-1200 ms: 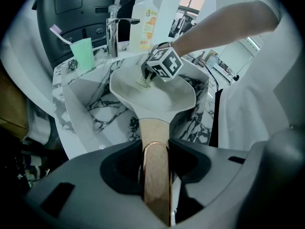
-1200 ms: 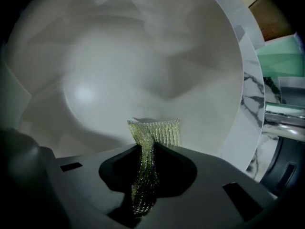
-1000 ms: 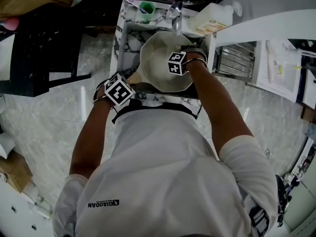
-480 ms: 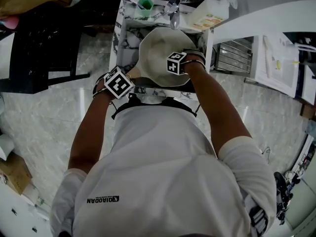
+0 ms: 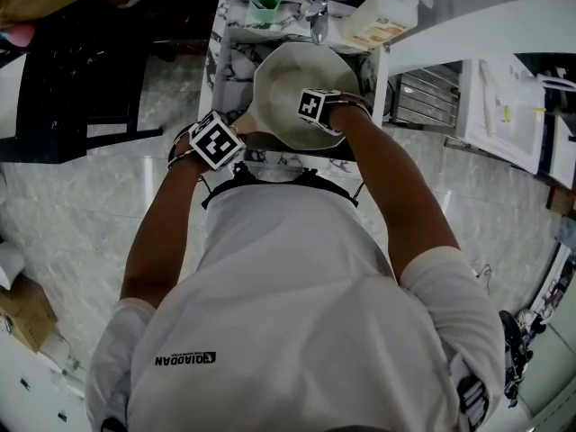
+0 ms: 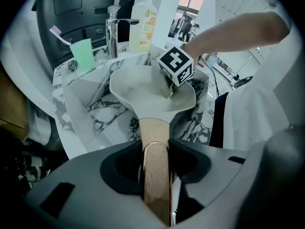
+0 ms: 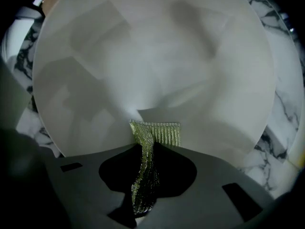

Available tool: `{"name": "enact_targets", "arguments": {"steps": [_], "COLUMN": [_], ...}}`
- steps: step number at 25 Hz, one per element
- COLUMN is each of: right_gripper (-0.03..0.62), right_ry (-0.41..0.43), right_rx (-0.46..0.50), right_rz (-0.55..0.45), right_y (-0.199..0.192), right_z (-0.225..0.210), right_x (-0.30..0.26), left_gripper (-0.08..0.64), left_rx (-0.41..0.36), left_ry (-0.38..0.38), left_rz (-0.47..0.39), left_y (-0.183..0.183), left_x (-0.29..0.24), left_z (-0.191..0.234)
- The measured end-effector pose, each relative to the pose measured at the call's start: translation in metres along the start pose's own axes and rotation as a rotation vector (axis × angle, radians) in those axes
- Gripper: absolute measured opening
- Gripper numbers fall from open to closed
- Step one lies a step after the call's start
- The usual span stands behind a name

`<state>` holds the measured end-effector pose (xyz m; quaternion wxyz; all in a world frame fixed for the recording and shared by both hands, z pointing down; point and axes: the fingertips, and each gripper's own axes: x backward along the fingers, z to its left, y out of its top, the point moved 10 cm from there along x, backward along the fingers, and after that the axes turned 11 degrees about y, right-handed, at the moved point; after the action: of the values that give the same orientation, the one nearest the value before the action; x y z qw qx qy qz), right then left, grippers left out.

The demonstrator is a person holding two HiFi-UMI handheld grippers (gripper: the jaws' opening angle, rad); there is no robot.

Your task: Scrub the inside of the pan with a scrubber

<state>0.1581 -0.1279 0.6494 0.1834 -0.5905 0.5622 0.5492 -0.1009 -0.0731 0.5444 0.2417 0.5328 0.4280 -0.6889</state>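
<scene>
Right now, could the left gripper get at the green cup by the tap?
Probably not yet. The left gripper is shut on the pan handle, and the green cup stands on the far ledge beside the tap. It would likely have to let go first.

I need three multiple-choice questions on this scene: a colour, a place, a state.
1. The inside of the pan is: A black B off-white C red
2. Where does the green cup stand? A in the pan B beside the faucet C on the floor
3. The left gripper is: A open B shut on the cup C shut on the pan's handle
Answers: 1 B, the right gripper view shows it pale; 2 B, it stands on the sink's rim by the faucet; 3 C, its jaws clamp the handle.
</scene>
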Motion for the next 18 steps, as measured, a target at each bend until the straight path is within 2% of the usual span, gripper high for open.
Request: {"name": "enact_targets", "arguments": {"steps": [2,4,8,18], "right_gripper": [0.087,0.087,0.087,0.087], "right_ry": [0.088,0.145,0.195,0.38], "right_rx": [-0.062,-0.105,-0.138,-0.221], "right_rz": [-0.039,-0.085,-0.122,-0.209], "right_y": [-0.002,-0.002,-0.002,0.006], "right_z": [0.005,0.007,0.013,0.034], "right_x": [0.0,-0.001,-0.001,0.002], "left_gripper": [0.175,0.175,0.175,0.176], "left_rx": [-0.013,-0.004,-0.001,-0.003], "left_ry": [0.027,0.003,-0.007,-0.005], "left_rz": [-0.006,0.002,0.003,0.004], "left_y": [0.003,0.0,-0.002,-0.001], "left_x": [0.004,0.0,-0.003,-0.003], "left_z": [0.002,0.0,-0.002,-0.002]}}
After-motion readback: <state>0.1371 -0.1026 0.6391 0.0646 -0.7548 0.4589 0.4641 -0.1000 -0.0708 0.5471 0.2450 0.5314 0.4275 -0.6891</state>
